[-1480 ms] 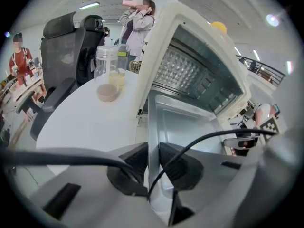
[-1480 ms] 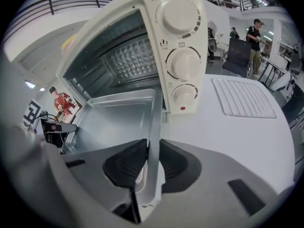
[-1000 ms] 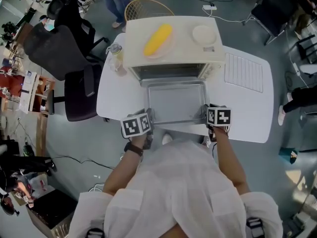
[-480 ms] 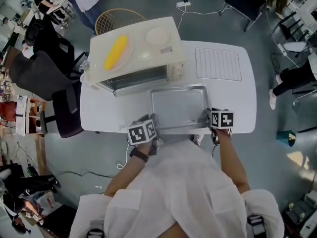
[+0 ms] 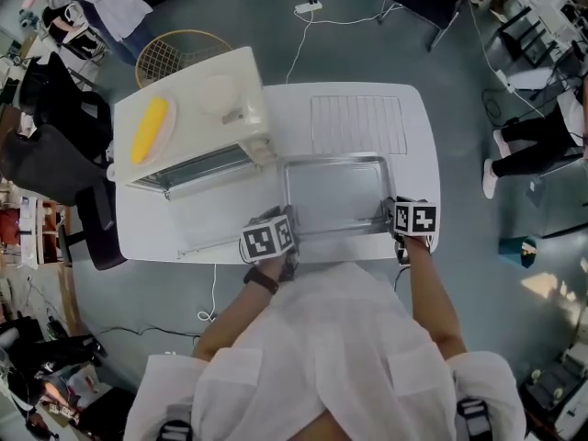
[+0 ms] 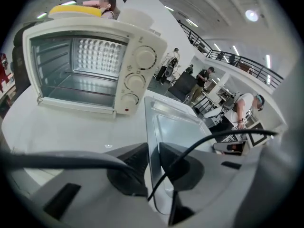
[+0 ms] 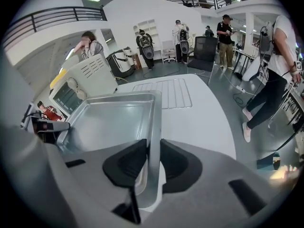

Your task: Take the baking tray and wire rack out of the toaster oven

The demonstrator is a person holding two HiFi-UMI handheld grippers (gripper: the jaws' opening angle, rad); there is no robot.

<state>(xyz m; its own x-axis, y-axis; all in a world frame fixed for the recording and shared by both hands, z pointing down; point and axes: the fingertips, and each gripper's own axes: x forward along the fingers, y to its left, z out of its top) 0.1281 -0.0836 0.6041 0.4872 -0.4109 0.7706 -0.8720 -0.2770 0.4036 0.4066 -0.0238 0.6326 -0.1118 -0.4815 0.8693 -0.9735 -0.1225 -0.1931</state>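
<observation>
Head view: the tray is showing clear of the oven, the rack just beyond it. Left gripper view: the left gripper is clamping the tray's left rim. Right gripper view: the right gripper is clamping the opposite rim

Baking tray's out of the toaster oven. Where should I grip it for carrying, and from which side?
By its thin raised side rims, at the near-end corners, one hold per side. The left hand-held gripper clamps the left rim, the right hand-held gripper the right. The lip fits between jaws, and opposite holds should keep the wide shallow baking tray level.
</observation>
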